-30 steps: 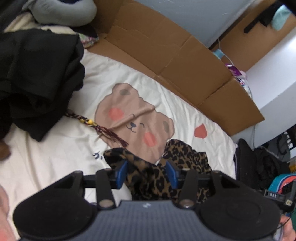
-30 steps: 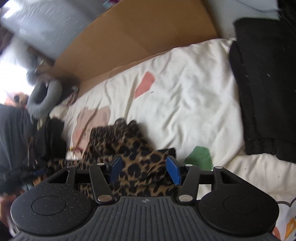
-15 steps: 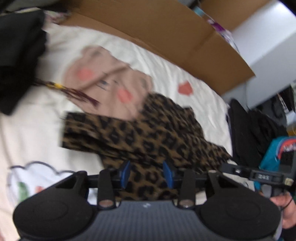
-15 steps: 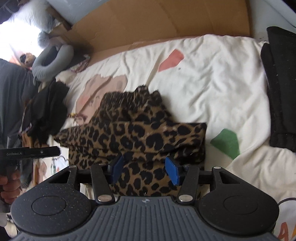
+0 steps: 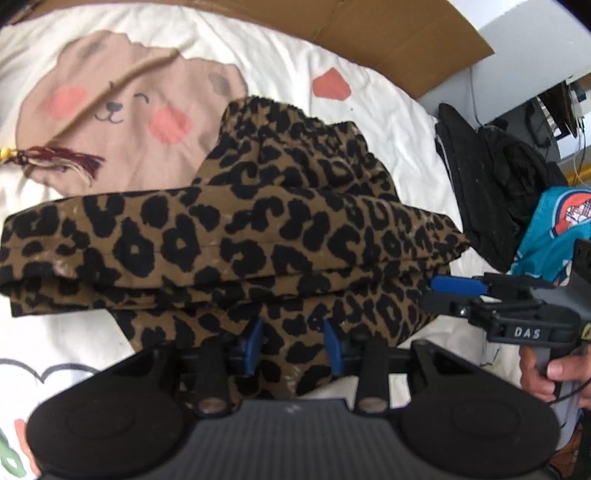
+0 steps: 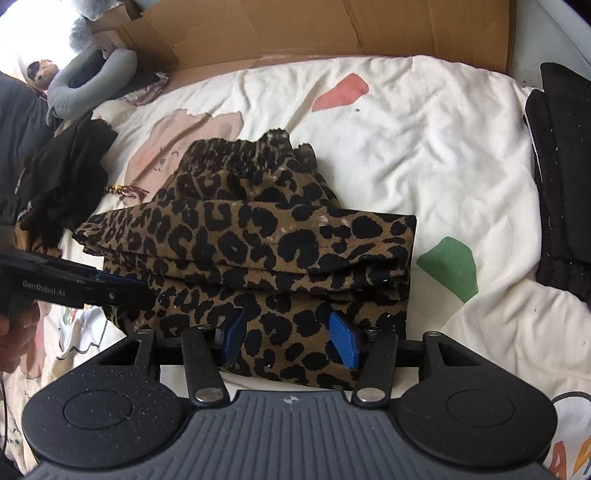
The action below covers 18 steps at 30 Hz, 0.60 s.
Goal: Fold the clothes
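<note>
Folding is well advanced: the leopard-print garment (image 6: 251,251) lies doubled over on the bed sheet (image 6: 424,147), elastic waistband farthest away. The left gripper (image 5: 291,341) is closing over the near edge; whether the cloth is pinched cannot be told. The right gripper (image 6: 288,338) is held open astride it. Next, that edge would be gripped and carried toward the waistband.

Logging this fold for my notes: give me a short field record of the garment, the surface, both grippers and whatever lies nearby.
garment: leopard-print garment, folded over itself, elastic waistband at the far end
surface: white printed bedsheet with a bear print
left gripper: jaws closing, garment's near edge between them
right gripper: jaws apart, near edge between the pads
nearby: black clothes right of the garment, tassel, cardboard behind the bed
</note>
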Motion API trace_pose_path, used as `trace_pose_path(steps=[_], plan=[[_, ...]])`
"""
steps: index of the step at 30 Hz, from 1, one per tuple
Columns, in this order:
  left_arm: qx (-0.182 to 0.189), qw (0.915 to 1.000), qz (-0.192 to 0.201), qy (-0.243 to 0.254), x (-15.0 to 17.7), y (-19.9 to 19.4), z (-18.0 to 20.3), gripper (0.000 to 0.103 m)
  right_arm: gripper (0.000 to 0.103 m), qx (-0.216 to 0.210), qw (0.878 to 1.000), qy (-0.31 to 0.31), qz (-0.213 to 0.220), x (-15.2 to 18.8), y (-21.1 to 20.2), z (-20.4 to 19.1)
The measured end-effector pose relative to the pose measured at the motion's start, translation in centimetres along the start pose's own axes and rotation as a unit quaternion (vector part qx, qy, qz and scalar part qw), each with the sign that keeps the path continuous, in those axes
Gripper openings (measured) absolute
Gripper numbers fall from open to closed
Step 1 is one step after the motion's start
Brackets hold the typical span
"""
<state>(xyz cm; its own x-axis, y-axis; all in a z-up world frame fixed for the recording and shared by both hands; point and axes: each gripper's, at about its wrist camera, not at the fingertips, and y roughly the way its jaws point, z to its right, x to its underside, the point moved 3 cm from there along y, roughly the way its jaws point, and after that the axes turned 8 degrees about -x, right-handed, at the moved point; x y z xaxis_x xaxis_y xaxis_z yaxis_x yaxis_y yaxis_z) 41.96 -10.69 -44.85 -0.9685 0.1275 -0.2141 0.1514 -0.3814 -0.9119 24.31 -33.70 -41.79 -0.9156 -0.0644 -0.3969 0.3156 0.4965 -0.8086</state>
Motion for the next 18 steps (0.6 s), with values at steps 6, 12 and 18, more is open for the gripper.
trace_pose_path(steps=[6,12,18], plan=[[-0.007,0.9998,-0.020,0.001,-1.4,0.1,-0.5,0.032,0.057,0.008,1.000,-0.011,-0.002,-0.2,0.6,-0.6],[-0.013,0.9996,0.022,-0.016,-1.7,-0.9,-1.6,0.032,0.057,0.007,1.000,-0.011,0.009,-0.6,0.9,-0.8],[-0.019,0.9973,0.070,-0.010,-0.4,-1.2,-1.8,0.031,0.057,0.004,1.000,-0.009,0.020,-0.7,1.6,-0.7]])
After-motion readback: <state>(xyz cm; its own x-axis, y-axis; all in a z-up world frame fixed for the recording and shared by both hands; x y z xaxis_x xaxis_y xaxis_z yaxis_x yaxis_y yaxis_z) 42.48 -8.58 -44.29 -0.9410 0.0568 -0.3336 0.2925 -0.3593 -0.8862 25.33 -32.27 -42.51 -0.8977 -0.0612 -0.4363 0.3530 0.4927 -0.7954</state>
